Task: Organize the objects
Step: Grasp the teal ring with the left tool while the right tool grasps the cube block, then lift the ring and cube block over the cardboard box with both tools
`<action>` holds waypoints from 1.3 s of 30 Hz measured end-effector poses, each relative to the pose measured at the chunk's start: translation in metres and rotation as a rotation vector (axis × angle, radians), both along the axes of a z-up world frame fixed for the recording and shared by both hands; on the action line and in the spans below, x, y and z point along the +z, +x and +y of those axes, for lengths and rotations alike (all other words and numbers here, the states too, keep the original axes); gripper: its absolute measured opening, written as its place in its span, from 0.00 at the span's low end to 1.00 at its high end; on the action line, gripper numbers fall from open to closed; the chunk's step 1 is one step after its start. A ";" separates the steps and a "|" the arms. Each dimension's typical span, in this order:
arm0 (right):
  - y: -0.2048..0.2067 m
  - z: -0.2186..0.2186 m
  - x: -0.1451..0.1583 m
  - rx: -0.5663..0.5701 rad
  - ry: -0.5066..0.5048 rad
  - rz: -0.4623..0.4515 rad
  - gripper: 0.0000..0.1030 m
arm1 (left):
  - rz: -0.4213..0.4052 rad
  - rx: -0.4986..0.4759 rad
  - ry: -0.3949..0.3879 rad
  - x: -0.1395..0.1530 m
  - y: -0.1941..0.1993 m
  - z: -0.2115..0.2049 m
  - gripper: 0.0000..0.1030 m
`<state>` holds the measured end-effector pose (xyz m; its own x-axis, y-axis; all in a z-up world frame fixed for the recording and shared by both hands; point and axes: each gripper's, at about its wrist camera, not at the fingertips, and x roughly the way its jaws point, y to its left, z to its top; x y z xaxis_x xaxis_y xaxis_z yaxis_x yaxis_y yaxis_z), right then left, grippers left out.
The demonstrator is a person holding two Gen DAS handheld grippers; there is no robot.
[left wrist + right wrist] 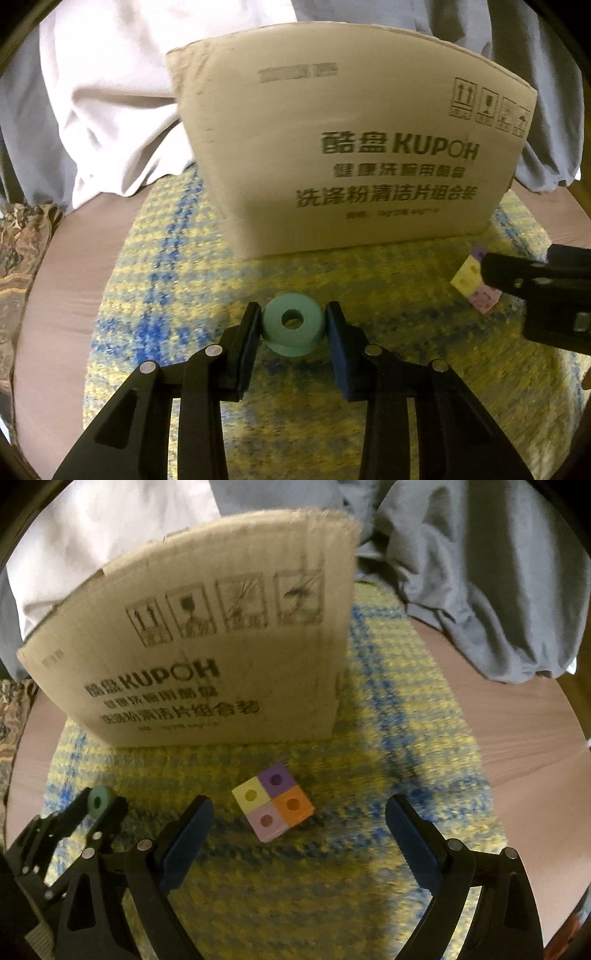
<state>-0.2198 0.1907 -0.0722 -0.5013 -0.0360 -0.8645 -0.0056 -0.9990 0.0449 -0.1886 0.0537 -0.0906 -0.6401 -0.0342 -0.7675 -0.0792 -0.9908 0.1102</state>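
Note:
A green ring-shaped block point(293, 329) with a round hole sits between the pads of my left gripper point(293, 317), which is shut on it just above the yellow and blue mat point(177, 295). The same green ring point(99, 802) shows at the lower left of the right wrist view, held in the left gripper point(103, 805). A four-coloured cube block point(274, 802), yellow, purple, orange and pink with a hole in each square, lies on the mat. My right gripper point(299, 812) stands open, its fingers wide on either side of the cube and not touching it.
A tall cardboard box point(343, 155) with printed text stands on the mat behind both blocks, also seen as the cardboard box point(207, 657). White and grey bedding point(110, 96) is heaped behind it. A brown sheet point(517, 731) surrounds the mat.

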 end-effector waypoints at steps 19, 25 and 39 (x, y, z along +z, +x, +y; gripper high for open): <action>-0.003 0.001 -0.031 0.004 -0.012 -0.053 0.46 | -0.010 -0.001 0.021 -0.003 -0.004 -0.002 0.34; 0.012 0.007 -0.022 -0.001 -0.021 -0.022 0.46 | 0.004 -0.009 0.016 0.006 -0.001 0.002 0.34; 0.049 0.007 0.029 0.016 -0.020 0.075 0.46 | 0.049 -0.024 0.016 0.041 0.007 0.009 0.34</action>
<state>-0.1707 0.1973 -0.0428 -0.5638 -0.0616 -0.8236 0.0147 -0.9978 0.0646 -0.1811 0.0631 -0.0500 -0.6775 -0.0062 -0.7355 -0.0978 -0.9903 0.0984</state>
